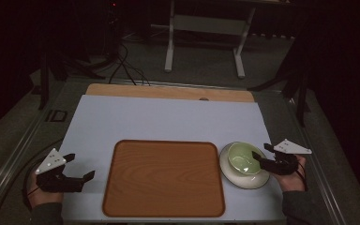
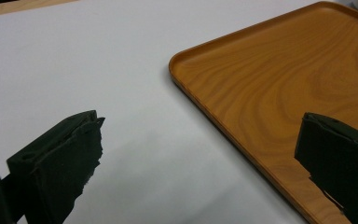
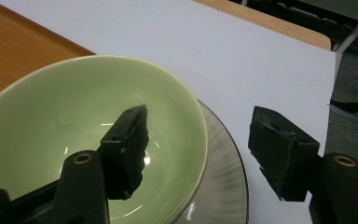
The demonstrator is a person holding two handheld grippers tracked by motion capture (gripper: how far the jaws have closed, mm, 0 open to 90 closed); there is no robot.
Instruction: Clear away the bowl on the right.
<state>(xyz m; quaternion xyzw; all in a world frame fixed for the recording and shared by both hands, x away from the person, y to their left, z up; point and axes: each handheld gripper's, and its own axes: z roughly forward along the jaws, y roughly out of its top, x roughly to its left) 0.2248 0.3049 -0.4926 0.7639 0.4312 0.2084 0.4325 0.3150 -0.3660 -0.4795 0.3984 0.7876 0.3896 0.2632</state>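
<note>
Bowl, green, nested on plate near right edge of surface, just beside tray. Right gripper jaws wide, straddling bowl's rim, not yet closed. Next, probably: pinch rim, lift clear. Left gripper jaws wide, idle near left edge.

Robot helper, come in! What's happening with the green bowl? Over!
Right tool open, jaws straddling green bowl rim, one inside, one outside. Bowl sits on plate beside wooden tray. Left tool open, holding nothing. Nothing in the way.
</note>
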